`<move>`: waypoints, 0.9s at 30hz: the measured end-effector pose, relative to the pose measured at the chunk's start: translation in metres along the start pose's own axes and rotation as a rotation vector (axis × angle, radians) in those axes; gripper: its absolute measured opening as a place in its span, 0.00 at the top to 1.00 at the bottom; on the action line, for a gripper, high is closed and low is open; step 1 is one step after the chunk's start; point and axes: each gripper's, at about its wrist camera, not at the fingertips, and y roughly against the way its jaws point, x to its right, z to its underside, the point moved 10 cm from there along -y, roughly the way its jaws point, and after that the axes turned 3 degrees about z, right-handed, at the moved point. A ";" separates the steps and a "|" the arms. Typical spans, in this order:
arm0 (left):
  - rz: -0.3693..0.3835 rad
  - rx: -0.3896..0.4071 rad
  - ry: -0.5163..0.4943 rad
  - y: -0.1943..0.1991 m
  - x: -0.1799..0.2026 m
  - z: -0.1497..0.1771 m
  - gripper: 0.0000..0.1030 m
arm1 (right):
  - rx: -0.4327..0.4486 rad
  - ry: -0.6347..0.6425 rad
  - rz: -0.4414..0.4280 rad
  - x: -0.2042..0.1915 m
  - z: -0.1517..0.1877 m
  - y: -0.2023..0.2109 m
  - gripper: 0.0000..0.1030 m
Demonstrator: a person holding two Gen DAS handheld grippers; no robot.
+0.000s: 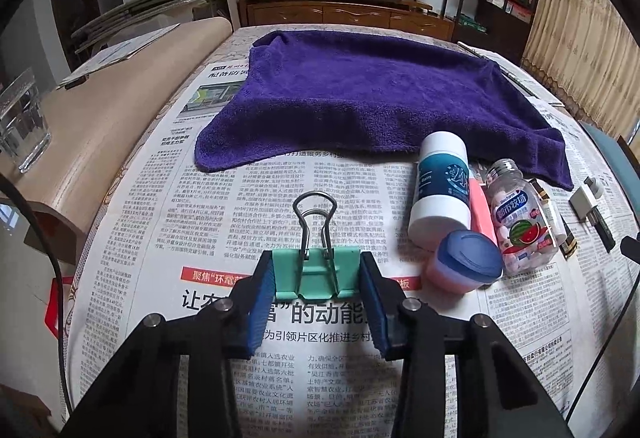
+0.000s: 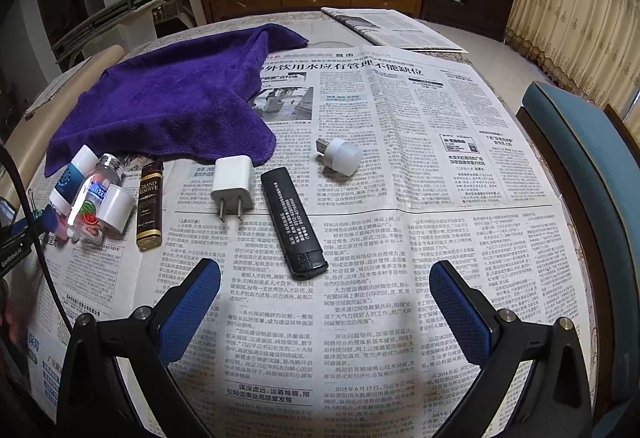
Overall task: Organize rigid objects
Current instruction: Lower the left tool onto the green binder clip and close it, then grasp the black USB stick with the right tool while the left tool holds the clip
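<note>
Gripping a mint-green binder clip by the two ends of its body, the left claw has its blue pads closed in on it, the wire handles pointing away toward the purple towel. The clip sits low over the newspaper that covers the desk; whether it rests on the paper or hangs just above it, I cannot tell. It looks light and stiff, springy steel under paint, so the flat painted sides are likely slick; taking it across the body as here seems sounder than pinching the loose wire loops, which would swivel.

Just to its right stands a cluster: a white bottle with a teal label, a small pink jar with a blue lid, and a clear candy bottle with a watermelon label, all hard and probably light.

The right claw hangs wide open and holds nothing. Ahead of it lie a black stick-shaped device, a white plug adapter, a small USB lamp and a dark lighter, each apart from the others.

Newspaper gives a flat, slightly slippery bed. Behind are a wooden sideboard, shelving and curtains.
</note>
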 end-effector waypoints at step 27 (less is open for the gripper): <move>0.008 -0.022 -0.042 -0.002 0.004 0.000 0.62 | 0.031 0.241 -0.112 -0.034 -0.014 -0.033 0.79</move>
